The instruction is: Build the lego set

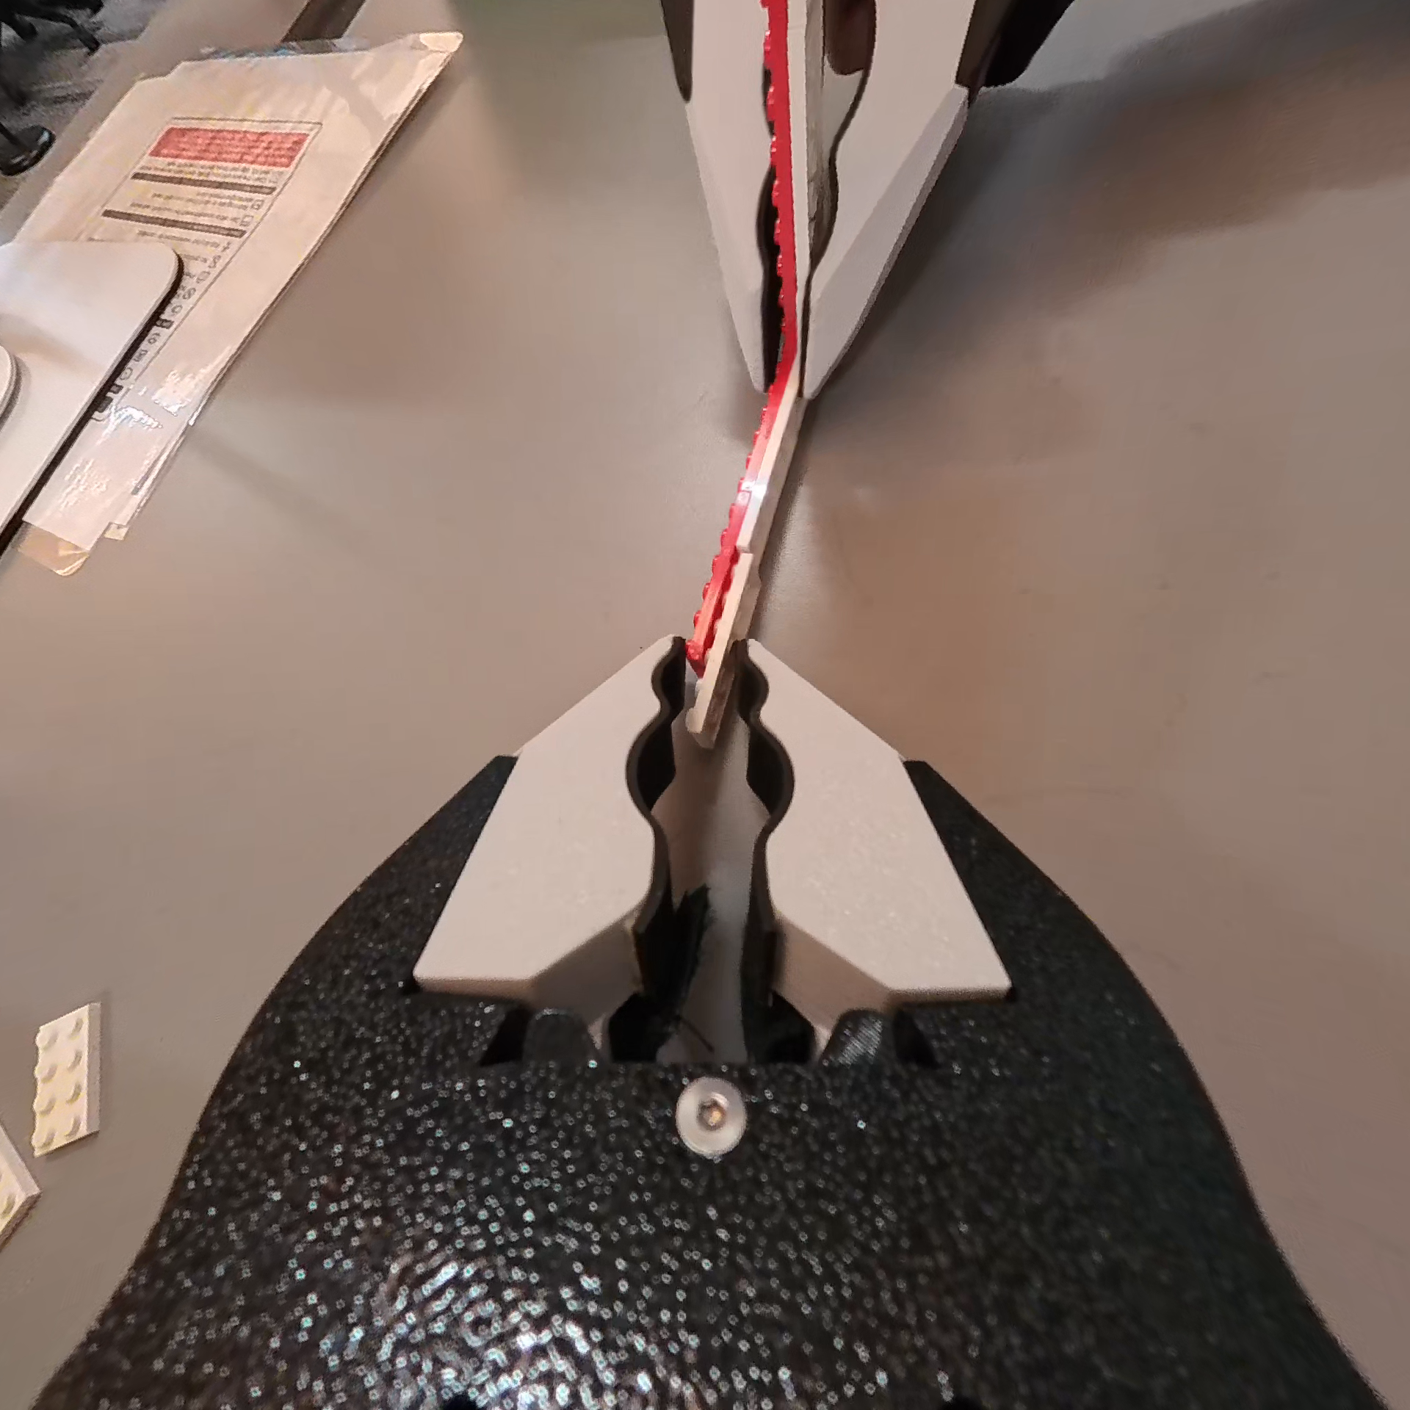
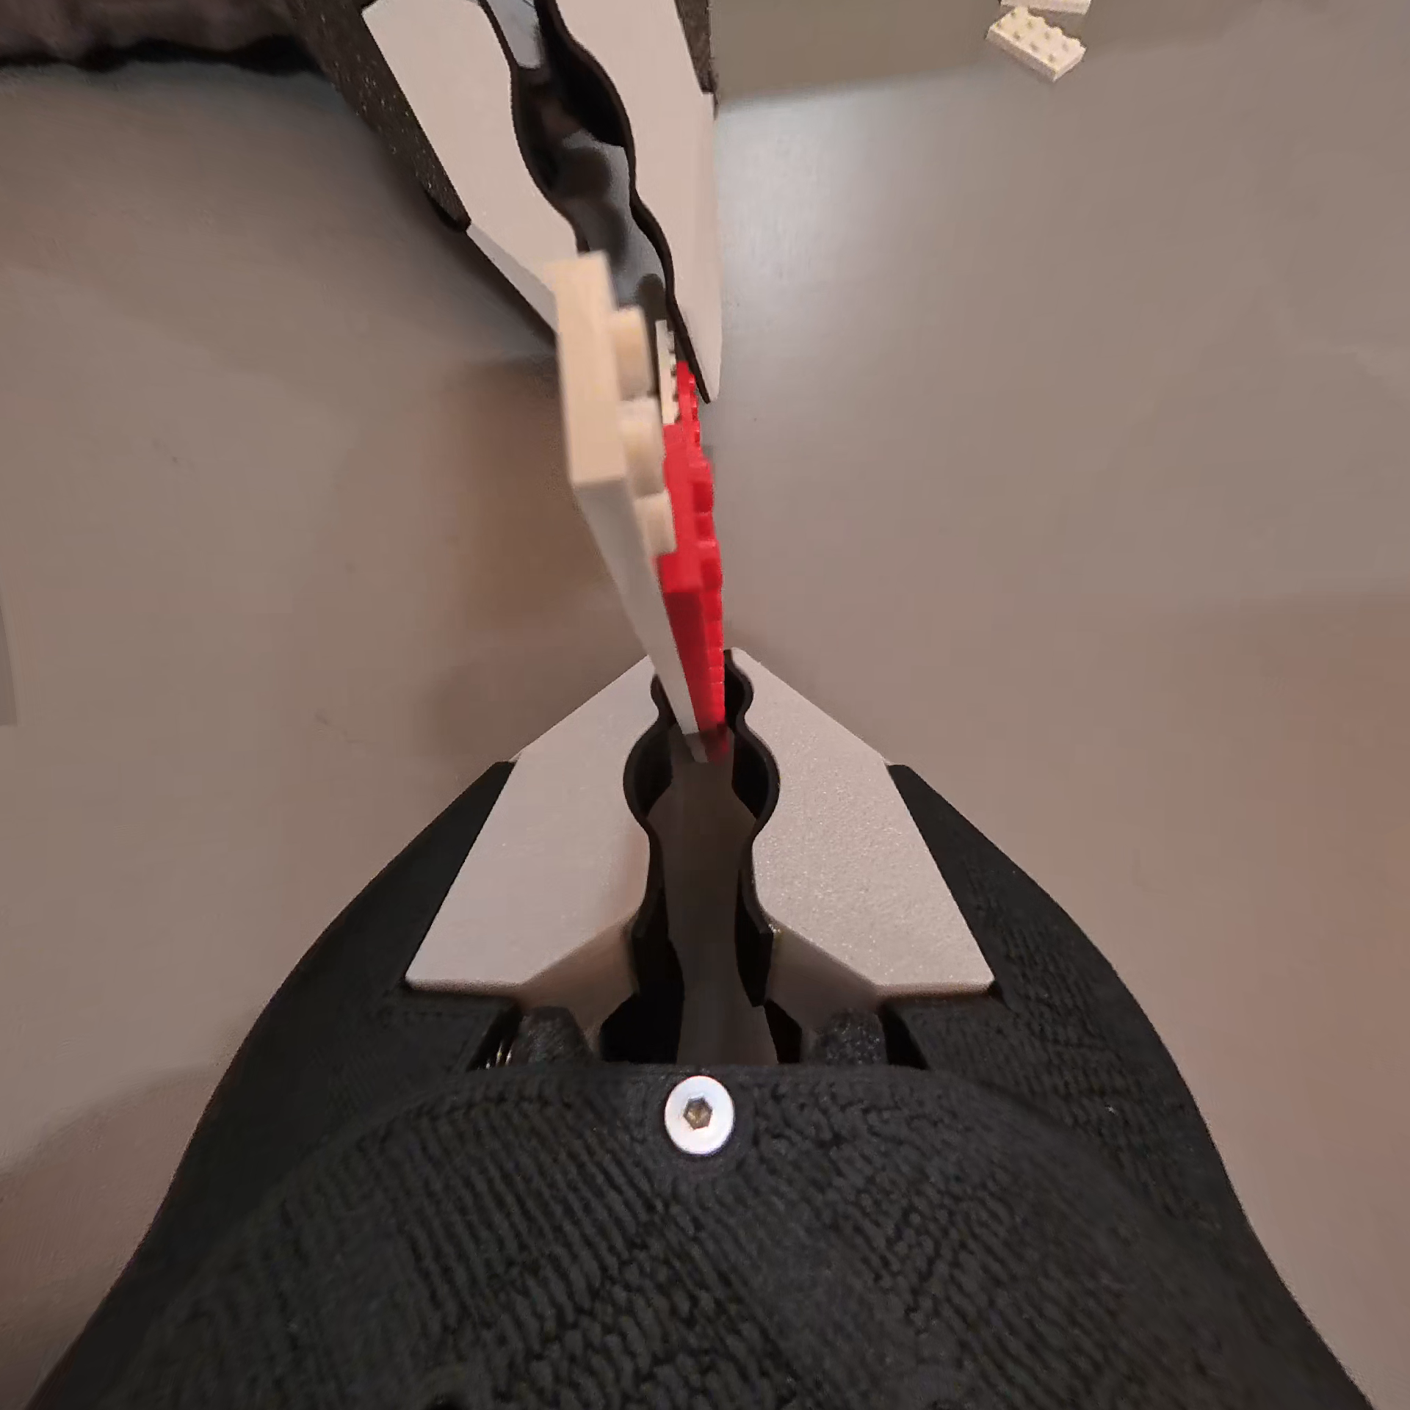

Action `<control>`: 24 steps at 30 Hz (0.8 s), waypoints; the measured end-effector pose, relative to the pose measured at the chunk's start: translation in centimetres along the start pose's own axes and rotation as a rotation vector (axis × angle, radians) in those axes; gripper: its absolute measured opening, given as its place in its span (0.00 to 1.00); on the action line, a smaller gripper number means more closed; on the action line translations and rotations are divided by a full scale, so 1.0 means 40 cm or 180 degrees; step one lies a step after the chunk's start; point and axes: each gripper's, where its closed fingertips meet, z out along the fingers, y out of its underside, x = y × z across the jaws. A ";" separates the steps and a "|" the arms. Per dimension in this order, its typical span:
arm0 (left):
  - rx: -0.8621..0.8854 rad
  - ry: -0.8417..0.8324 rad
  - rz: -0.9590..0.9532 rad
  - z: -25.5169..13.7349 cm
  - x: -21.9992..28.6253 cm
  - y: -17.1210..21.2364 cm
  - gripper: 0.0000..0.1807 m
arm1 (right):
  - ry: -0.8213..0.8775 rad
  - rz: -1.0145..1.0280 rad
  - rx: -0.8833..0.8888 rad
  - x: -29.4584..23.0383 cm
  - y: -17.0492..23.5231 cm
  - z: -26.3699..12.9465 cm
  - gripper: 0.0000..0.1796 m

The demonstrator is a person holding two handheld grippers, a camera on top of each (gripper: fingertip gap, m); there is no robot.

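Observation:
A thin lego assembly of a long red plate [image 1: 751, 488] with white plates [image 1: 774, 465] along one side is held on edge above the grey table [image 1: 420, 610]. My left gripper [image 1: 713, 667] is shut on its near end. My right gripper [image 1: 786, 381] comes from the far side and is shut on the other end. In the right wrist view my right gripper [image 2: 698, 683] clamps the red plate [image 2: 690, 557] and a white plate [image 2: 603, 442]. The left gripper [image 2: 683, 358] holds the far end there.
Two loose white plates [image 1: 67, 1076] lie on the table at the lower left, and they also show in the right wrist view [image 2: 1038, 42]. A flattened paper bag with a printed label [image 1: 229, 229] and a pale rounded board [image 1: 76, 328] lie at the far left. The left gripper's tips are roughly 8 cm from the right gripper's.

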 end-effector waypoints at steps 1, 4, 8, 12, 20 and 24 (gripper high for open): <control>0.0003 0.0008 0.0020 0.000 0.001 -0.001 0.06 | -0.0016 -0.0008 -0.0006 -0.002 0.000 0.000 0.04; 0.0036 0.0032 0.0086 0.000 0.005 -0.004 0.06 | -0.0041 -0.0051 -0.0037 -0.008 0.002 0.000 0.04; 0.0123 0.0119 0.0149 0.003 0.015 -0.014 0.09 | -0.0067 -0.0109 -0.0055 -0.016 0.001 0.003 0.03; 0.0184 0.0293 0.0208 0.007 0.029 -0.023 0.14 | -0.0078 -0.0129 -0.0052 -0.019 -0.001 0.003 0.03; 0.0123 0.0435 0.0314 0.029 0.029 -0.030 0.07 | -0.0092 -0.0158 -0.0022 -0.025 -0.005 0.002 0.04; 0.0136 0.0456 0.0460 0.025 0.039 -0.028 0.05 | -0.0001 -0.0300 -0.0002 -0.033 -0.007 0.002 0.03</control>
